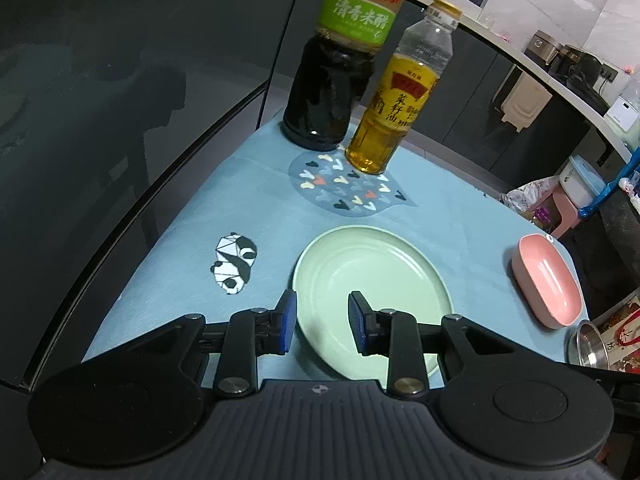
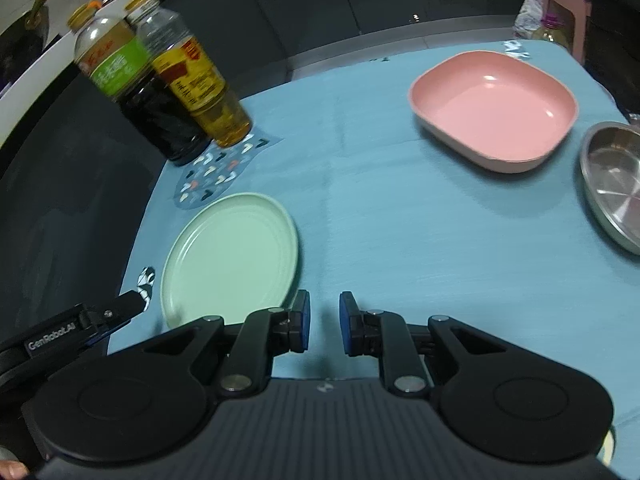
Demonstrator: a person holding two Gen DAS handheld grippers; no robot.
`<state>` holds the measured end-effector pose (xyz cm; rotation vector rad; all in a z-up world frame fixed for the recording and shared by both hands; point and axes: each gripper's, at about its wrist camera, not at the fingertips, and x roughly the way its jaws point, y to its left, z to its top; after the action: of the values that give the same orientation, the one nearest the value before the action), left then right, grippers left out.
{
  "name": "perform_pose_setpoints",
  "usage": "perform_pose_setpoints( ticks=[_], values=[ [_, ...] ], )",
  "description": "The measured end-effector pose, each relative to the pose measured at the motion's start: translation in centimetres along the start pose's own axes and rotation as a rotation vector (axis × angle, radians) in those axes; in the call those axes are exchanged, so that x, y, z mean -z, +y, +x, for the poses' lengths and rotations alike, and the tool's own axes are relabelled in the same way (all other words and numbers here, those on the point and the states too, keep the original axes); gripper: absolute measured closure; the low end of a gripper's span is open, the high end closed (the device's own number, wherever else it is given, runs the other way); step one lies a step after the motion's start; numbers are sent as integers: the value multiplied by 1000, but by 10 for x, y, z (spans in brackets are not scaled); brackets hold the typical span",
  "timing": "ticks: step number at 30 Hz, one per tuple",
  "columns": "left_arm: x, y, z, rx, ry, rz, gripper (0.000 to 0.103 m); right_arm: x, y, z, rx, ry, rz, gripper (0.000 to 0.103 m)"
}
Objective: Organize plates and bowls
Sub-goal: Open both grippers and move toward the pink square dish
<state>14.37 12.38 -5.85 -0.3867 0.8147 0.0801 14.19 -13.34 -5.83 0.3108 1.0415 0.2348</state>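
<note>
A pale green round plate (image 1: 372,276) lies on the blue tablecloth; it also shows in the right wrist view (image 2: 232,260). My left gripper (image 1: 322,322) is open and empty, hovering over the plate's near left edge. A pink square bowl (image 2: 494,108) sits at the far right of the table, seen also in the left wrist view (image 1: 546,280). A steel bowl (image 2: 616,184) stands to its right, at the edge of the left wrist view (image 1: 590,344). My right gripper (image 2: 324,322) is open and empty above bare cloth, just right of the green plate.
A dark vinegar bottle (image 1: 332,80) and a yellow oil bottle (image 1: 392,108) stand at the table's far left corner, also in the right wrist view (image 2: 148,100). The table (image 2: 400,208) borders dark cabinets. The left gripper's body (image 2: 60,332) shows at lower left.
</note>
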Motion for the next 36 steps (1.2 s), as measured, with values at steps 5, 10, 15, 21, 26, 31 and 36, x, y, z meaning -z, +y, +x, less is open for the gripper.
perform_pose_setpoints(
  ticks=[5, 10, 15, 21, 26, 31, 36],
  values=[
    [-2, -17, -1, 5, -7, 29, 77, -3, -16, -11, 4, -25, 33, 88],
    [-3, -44, 2, 25, 1, 87, 77, -6, -33, -19, 4, -50, 61, 88],
    [-2, -72, 6, 56, 8, 139, 76, -8, -52, -28, 4, -72, 96, 88],
    [-4, -104, 16, 111, 21, 197, 76, -12, -72, -38, 1, -101, 137, 88],
    [-6, -124, 23, 143, -1, 219, 74, -17, -90, -47, 7, -124, 170, 88],
    [-11, -148, 32, 185, -13, 247, 70, -25, -108, -60, 11, -165, 208, 88],
    [-12, -177, 52, 205, -8, 300, 69, -37, -124, -65, 30, -203, 257, 82]
  ],
)
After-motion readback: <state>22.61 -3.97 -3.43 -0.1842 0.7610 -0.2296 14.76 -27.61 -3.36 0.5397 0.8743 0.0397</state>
